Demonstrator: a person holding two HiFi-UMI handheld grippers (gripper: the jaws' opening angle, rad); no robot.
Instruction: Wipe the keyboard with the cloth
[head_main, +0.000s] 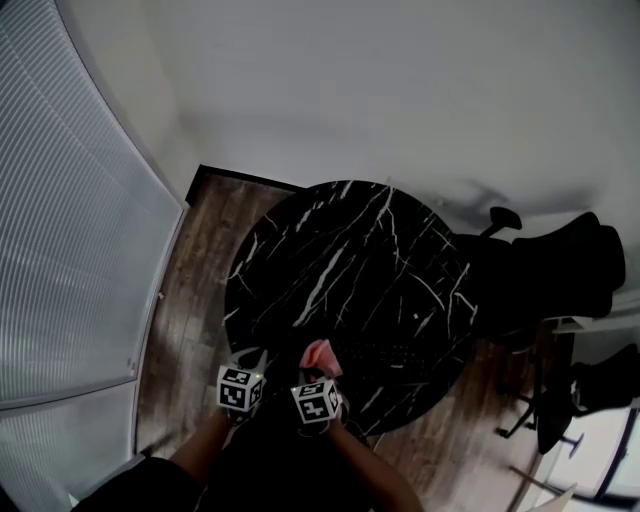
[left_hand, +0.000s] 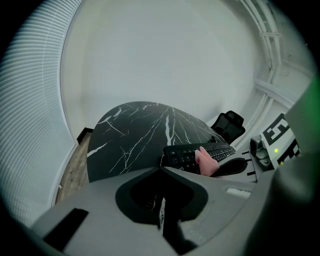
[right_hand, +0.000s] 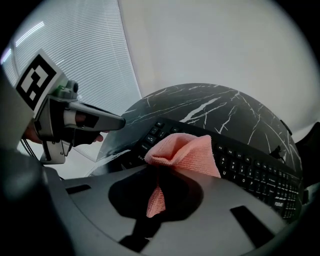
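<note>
R claw (right_hand: 155, 212) clenched on the pink cloth (right_hand: 182, 152): a narrow tail of it is pinched btwn the jaws, the rest bunched in a loose fold just ahead of the tips, over the near L end of the black keyboard (right_hand: 250, 170). Whether the fold presses on the keys or only hangs above them – can't tell. Keyboard lies straight ahead of the R claw & runs off to its R, flat on the round black desk (right_hand: 210, 107) w/ white marble veins. L claw (left_hand: 161, 220) clenched too, jaws together w/ nothing btwn them; it's held just beside the R claw, on that claw's L, by the desk's near edge, apart from keyboard & cloth, which both sit ahead of it & to its R. In the head view the 2 claws are side by side, close in to the person's body, marker cubes (head_main: 240, 388) facing up, cloth poking out ahead of the R one. Well off to the L claw's L: window blinds (head_main: 70, 200) & a strip of wood floor (head_main: 185, 300). Well to the R of the R claw, past the desk's far side: black office chairs (head_main: 565, 270).
</note>
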